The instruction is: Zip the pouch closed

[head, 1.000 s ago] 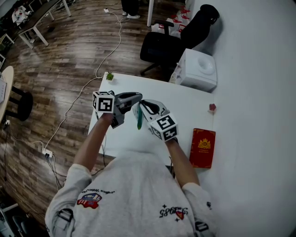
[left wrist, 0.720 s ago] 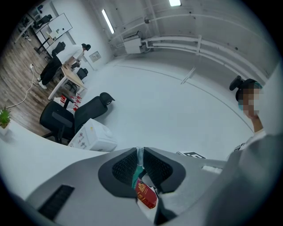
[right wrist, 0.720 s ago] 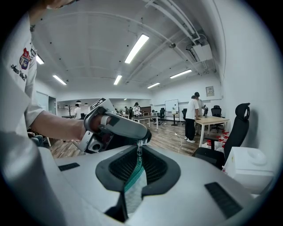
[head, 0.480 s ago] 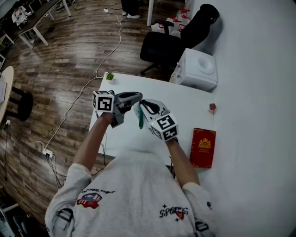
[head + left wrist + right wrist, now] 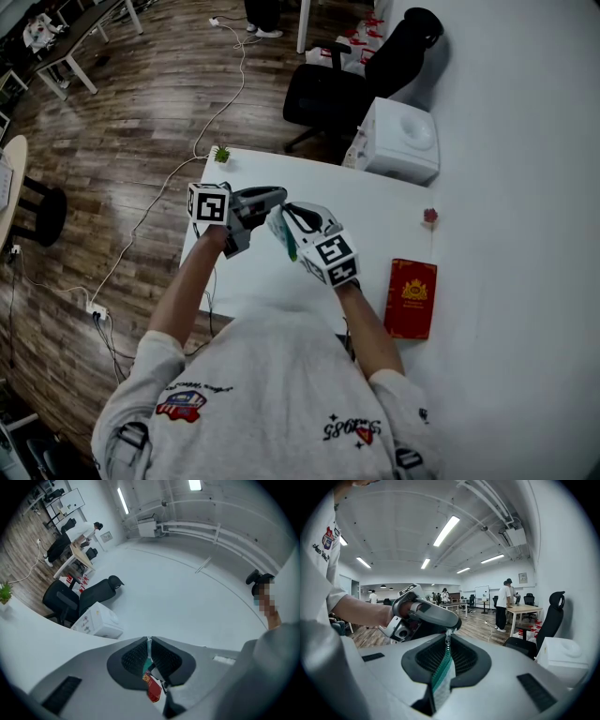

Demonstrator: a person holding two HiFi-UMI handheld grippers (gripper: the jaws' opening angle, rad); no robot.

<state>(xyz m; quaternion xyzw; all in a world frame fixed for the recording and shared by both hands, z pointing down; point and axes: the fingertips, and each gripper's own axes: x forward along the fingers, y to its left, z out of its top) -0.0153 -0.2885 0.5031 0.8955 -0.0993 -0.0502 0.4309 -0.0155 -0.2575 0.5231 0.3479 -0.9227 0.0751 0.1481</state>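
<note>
The left claw has just tightened its jaws onto the zipper pull at the top of the green pouch. The right claw pinches the pouch's edge, in the air above the worktop's near left part. The pouch now leans instead of hanging straight. With the pull gripped, drawing the zip looks ready to start.

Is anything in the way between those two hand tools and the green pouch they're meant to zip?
Nothing visible. The right tool is shut on the pouch, and the left tool has its jaws closing on the pouch's edge. Together they hold it above the white table.
</note>
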